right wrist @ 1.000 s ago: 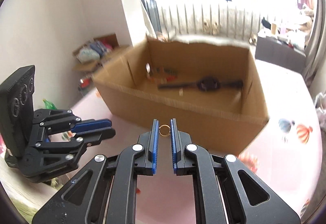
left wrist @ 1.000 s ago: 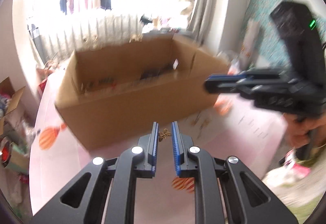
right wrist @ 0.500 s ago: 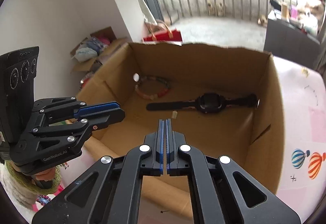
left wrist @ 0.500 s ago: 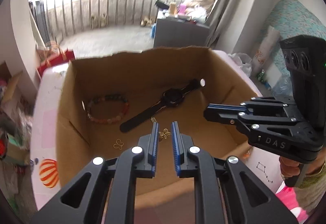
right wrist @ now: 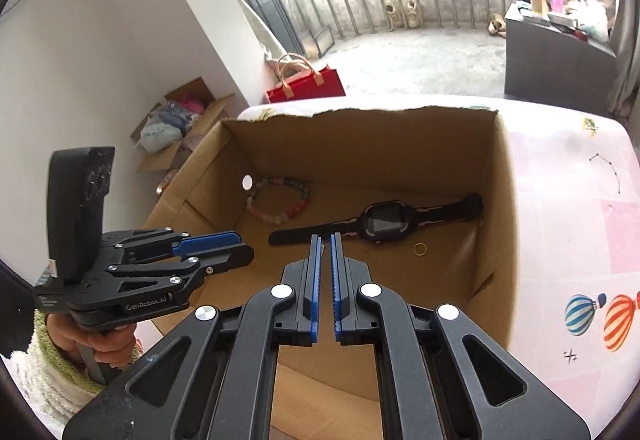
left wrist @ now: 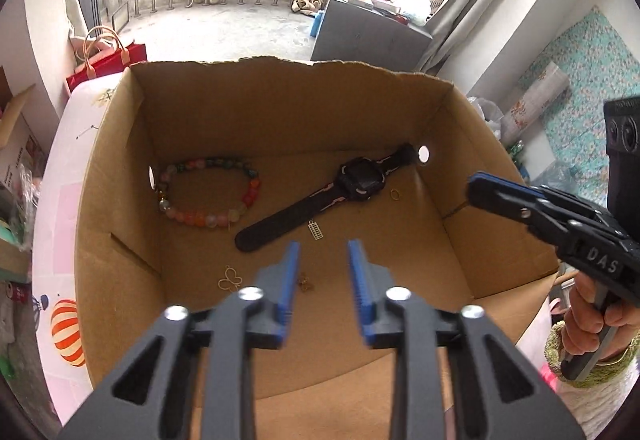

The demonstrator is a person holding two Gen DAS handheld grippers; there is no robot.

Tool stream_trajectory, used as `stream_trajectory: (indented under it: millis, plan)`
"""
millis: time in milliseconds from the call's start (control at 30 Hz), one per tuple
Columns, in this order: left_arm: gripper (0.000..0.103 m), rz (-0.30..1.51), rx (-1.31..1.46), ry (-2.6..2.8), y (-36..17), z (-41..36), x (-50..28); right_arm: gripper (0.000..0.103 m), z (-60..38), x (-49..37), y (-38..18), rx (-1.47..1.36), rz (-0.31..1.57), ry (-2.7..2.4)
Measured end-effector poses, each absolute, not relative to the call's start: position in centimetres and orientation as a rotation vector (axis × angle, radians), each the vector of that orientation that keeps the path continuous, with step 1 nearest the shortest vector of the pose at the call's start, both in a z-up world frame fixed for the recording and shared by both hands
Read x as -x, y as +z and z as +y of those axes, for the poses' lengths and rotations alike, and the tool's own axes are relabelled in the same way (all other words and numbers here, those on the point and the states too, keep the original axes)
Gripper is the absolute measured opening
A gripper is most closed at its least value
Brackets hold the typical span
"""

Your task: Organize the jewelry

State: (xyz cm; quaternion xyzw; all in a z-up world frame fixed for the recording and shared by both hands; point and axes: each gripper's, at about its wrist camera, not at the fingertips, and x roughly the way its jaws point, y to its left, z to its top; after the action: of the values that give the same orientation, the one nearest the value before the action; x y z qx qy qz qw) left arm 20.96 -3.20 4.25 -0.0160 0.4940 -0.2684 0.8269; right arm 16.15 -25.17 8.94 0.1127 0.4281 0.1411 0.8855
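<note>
A red bag [right wrist: 306,86] stands beside grey cabinet [right wrist: 554,68].

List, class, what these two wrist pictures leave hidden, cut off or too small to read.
1. Small gold charm, left wrist view: partly behind the left tongs; shape unclear.
2. Rectangular pendant, left wrist view: too small to read.
3. Cardboard box near floor, right wrist view: covered by the right tongs.
4. Black watch screen, both views: nothing legible.

Bright backlit daylight; blown-out window; fisheye-warped edges; sharp
</note>
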Motion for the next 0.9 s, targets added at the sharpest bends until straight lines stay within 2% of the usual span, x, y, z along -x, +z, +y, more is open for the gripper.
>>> stream_trajectory:
  millis: [100, 233, 333, 433, 500, 600, 800, 900]
  plan:
    - [0.038, 1.043, 0.050, -0.561, 4.4, -2.9, -20.9, 0.011, -26.3, -15.5, 9.6, -0.255, 0.864, 0.276]
    - [0.042, 1.006, 0.054, -0.548, 5.3, -2.4, -19.9, 0.021, -27.5, -14.3, 10.3, -0.277, 0.821, 0.268]
    - [0.046, 0.956, 0.032, -0.543, 6.6, -1.9, -18.5, 0.023, -28.6, -12.6, 11.2, -0.296, 0.783, 0.268]
    - [0.056, 0.831, -0.063, -0.549, 8.4, -1.9, -15.5, 0.023, -29.5, -10.0, 12.1, -0.320, 0.730, 0.298]
    - [0.069, 0.723, -0.139, -0.585, 9.5, -2.0, -12.0, 0.023, -29.8, -8.2, 12.5, -0.327, 0.698, 0.325]
    - [0.078, 0.668, -0.168, -0.675, 9.8, -1.5, -7.8, 0.024, -29.7, -5.2, 12.3, -0.310, 0.666, 0.348]
    - [0.086, 0.786, -0.151, -0.747, 7.0, -1.2, -4.3, 0.024, -28.3, -2.3, 8.4, -0.285, 0.762, 0.335]
    - [0.086, 0.866, -0.186, -0.712, 4.3, -2.2, -4.2, 0.024, -27.7, -2.5, 5.4, -0.308, 0.845, 0.294]
